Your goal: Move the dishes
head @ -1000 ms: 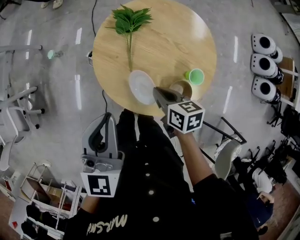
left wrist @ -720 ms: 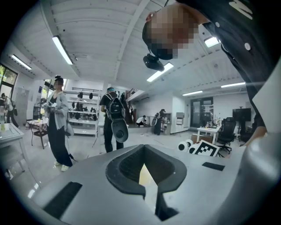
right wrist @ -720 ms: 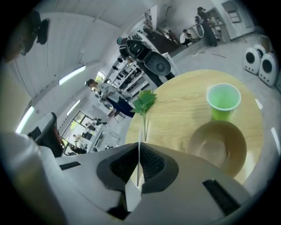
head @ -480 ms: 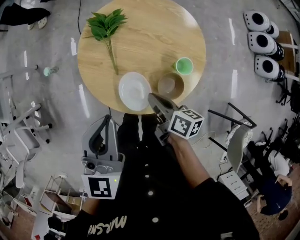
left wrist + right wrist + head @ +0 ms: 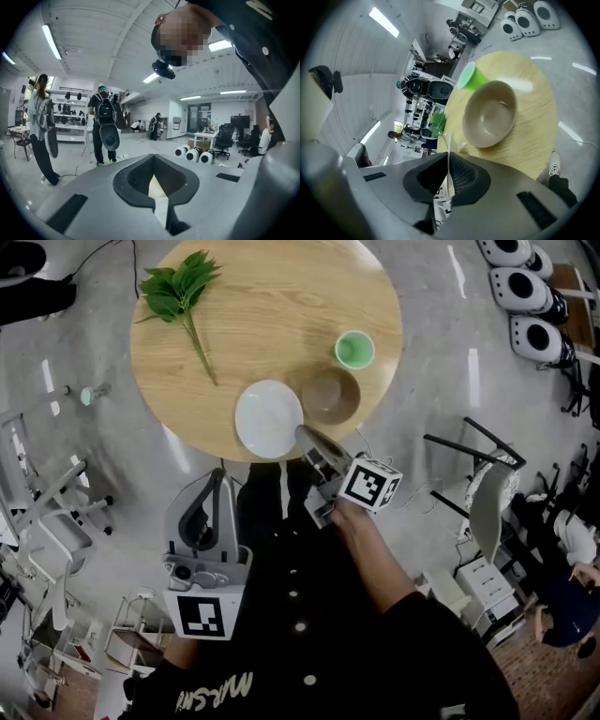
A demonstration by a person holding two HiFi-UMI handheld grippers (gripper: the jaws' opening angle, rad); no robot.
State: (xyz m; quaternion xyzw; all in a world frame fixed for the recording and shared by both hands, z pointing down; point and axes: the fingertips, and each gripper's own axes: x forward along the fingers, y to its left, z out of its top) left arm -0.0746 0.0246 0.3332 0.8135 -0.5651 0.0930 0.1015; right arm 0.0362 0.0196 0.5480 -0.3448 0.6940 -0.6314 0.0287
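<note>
Round wooden table [image 5: 272,315] carries 4 items. 1 white plate [image 5: 265,418] lies at the near edge, about midway along it. 1 brown bowl [image 5: 330,396] stands upright just beside the plate's right side and is empty. 1 green cup [image 5: 354,350] stands just beyond the bowl, toward the right edge. 1 leafy green sprig [image 5: 178,292] lies at the far left edge, well apart from the dishes, with its stem pointing toward the table's middle. Right gripper [image 5: 304,433] is at the plate's near-right rim. Its own view shows the jaws clenched on a thin white edge, which is that rim seen edge-on, with the bowl and cup on the table beyond. Whether the plate is lifted off the wood cannot be told. Left gripper [image 5: 217,474] is held off the table, just short of its near edge, over the person's dark clothing. Its jaws are closed together with nothing between them. Its view faces out into the room, where 2 standing people show at the left.
</note>
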